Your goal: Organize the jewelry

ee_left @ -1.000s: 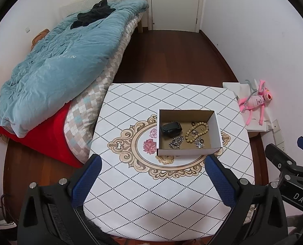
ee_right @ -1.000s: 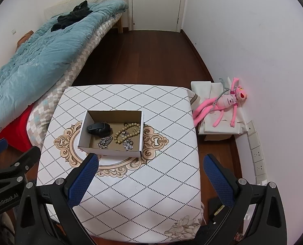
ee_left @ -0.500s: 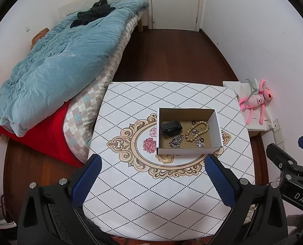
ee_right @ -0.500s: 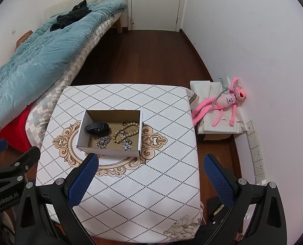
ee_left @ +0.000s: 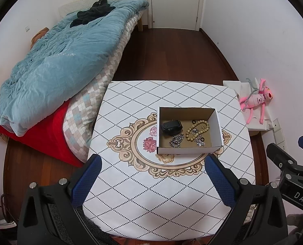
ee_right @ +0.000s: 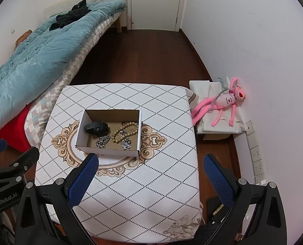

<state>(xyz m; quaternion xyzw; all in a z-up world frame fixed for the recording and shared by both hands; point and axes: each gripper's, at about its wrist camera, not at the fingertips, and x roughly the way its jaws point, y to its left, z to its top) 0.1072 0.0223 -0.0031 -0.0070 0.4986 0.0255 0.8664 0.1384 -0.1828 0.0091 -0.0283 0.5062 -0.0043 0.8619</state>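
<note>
A small open cardboard box (ee_left: 217, 124) sits on the patterned table (ee_left: 143, 194); it also shows in the right wrist view (ee_right: 81, 130). Inside lie a black watch (ee_left: 171, 126), a silver chain (ee_left: 176, 140), a wooden bead bracelet (ee_left: 197, 129) and a small silver piece (ee_left: 200, 140). In the right wrist view the watch (ee_right: 96, 128), chain (ee_right: 102, 141) and beads (ee_right: 125, 131) show too. My left gripper (ee_left: 151, 175) is open and empty, high above the table's near side. My right gripper (ee_right: 149, 176) is open and empty, likewise high and back from the box.
A bed with a blue quilt (ee_left: 55, 65) stands to the left of the table. A pink plush toy (ee_right: 222, 102) lies on a white box by the right wall. A closed door (ee_left: 175, 2) is at the far end, with wooden floor (ee_left: 171, 55) between.
Both grippers have drifted slightly; the view of the table and box has shifted a little. Nothing in the box has moved.
</note>
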